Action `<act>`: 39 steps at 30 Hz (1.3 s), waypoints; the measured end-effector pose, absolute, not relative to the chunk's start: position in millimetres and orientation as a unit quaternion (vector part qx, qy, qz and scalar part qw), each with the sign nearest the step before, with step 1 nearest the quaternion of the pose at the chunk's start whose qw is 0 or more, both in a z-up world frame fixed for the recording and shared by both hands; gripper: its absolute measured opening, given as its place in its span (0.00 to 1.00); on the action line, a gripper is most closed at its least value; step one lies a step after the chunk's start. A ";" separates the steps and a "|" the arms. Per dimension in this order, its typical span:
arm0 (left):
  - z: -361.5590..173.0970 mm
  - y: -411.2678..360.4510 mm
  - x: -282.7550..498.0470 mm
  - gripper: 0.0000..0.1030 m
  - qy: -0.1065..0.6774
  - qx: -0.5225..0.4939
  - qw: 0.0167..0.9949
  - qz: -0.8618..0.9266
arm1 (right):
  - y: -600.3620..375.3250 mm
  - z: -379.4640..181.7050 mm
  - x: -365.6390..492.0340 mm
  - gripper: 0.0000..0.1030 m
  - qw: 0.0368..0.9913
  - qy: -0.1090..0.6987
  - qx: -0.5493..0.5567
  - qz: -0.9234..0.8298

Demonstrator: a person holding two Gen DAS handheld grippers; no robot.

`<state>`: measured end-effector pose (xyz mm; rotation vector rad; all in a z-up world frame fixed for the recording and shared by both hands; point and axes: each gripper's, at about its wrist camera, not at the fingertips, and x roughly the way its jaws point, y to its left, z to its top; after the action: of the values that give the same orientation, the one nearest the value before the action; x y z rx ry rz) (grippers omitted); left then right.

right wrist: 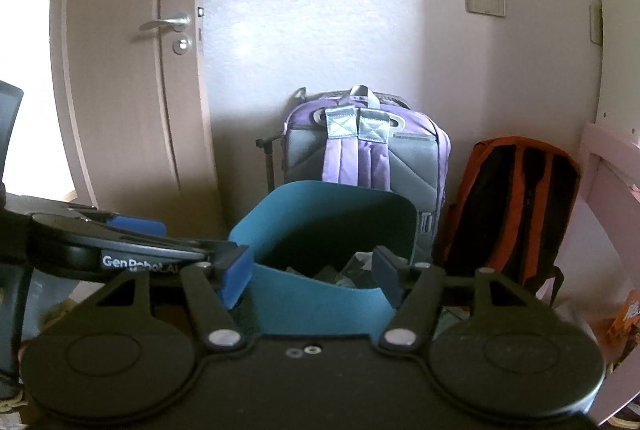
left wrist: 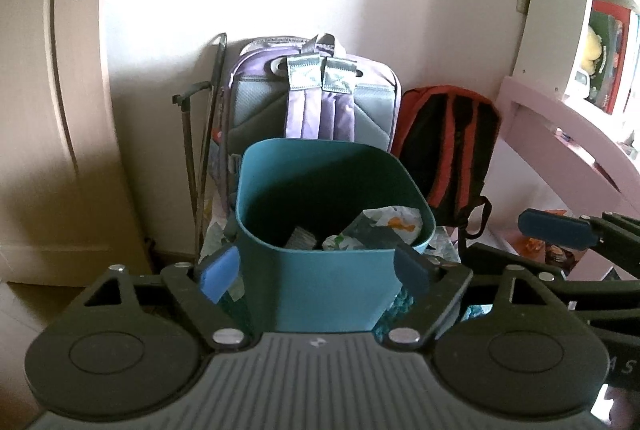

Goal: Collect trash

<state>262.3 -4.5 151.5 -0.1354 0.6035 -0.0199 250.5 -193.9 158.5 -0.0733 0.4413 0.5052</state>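
A teal trash bin (left wrist: pixel 320 294) stands on the floor right in front of both grippers; it also shows in the right wrist view (right wrist: pixel 320 302). Crumpled wrappers and paper trash (left wrist: pixel 376 228) lie inside it. My left gripper (left wrist: pixel 316 276) is open and empty, its blue pads on either side of the bin's near wall. My right gripper (right wrist: pixel 312 280) is open and empty, also straddling the bin's near rim. The right gripper's pad (left wrist: pixel 554 228) shows at the right of the left wrist view.
A purple and grey backpack (left wrist: pixel 316 94) and a red and black backpack (left wrist: pixel 448 146) lean on the wall behind the bin. A closed door (left wrist: pixel 52 90) is at the left. A pink shelf unit (left wrist: pixel 568 118) stands at the right. Orange wrappers (right wrist: pixel 628 314) lie at the right.
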 end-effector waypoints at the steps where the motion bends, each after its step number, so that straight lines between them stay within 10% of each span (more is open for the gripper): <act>1: 151.9 -4.5 257.7 0.87 0.294 -0.068 0.953 -0.010 | -195.0 158.8 246.4 0.64 0.944 0.215 -0.035 0.249; 39: 173.4 -18.2 172.5 0.97 0.237 -0.057 0.970 0.002 | -230.1 175.1 180.2 0.65 0.943 0.165 -0.009 0.289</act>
<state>172.5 -18.2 173.4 -0.1150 0.4797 0.0039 180.2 -230.1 175.1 -0.0191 0.3368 0.5897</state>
